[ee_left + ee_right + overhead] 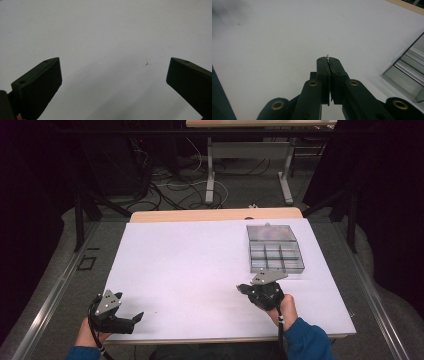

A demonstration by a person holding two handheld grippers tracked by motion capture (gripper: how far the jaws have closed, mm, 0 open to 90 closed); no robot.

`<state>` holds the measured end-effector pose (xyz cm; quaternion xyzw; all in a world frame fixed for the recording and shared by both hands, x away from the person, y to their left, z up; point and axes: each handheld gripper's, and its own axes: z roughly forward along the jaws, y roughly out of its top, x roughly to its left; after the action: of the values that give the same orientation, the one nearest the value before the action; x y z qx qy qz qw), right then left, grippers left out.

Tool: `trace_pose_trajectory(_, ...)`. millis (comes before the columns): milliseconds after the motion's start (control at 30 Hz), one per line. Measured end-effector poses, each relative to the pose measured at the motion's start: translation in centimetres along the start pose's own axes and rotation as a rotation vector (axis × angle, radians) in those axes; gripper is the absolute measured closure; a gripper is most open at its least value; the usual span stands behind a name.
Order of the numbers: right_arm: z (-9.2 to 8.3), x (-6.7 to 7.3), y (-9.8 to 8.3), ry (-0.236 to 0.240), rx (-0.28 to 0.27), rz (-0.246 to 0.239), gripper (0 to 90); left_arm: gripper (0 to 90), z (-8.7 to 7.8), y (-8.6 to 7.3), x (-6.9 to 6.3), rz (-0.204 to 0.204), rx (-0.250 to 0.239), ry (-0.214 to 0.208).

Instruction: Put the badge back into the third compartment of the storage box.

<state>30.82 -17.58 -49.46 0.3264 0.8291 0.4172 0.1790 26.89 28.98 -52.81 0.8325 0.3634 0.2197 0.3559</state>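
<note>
The right gripper [329, 59] has its fingers closed on a tiny metal piece [327, 56] beside the compartment box [274, 248]; the left gripper [113, 75] hovers open over the bench [190, 265].

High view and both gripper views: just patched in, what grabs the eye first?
The clear compartment box stands at the far right of the white table, lid open. Just in front of it, the right hand-held gripper is shut on a tiny metal sliver poking above its tips. The left hand-held gripper gapes wide at the near left edge.
</note>
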Motion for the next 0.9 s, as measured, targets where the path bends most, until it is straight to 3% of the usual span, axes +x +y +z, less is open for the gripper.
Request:
trace_pose_trajectory(367, -2.1, -2.1, -0.9, -0.071, -0.025, 0.035, 88.1, 0.2, 0.0, 0.0, 0.0, -0.006, -0.003, 0.001)
trace_pose_trajectory(900, -4.5, -5.4, -1.9, -0.184, -0.062, 0.127, 88.1, 0.2, -0.1, 0.0, 0.0, -0.005, -0.007, 0.0)
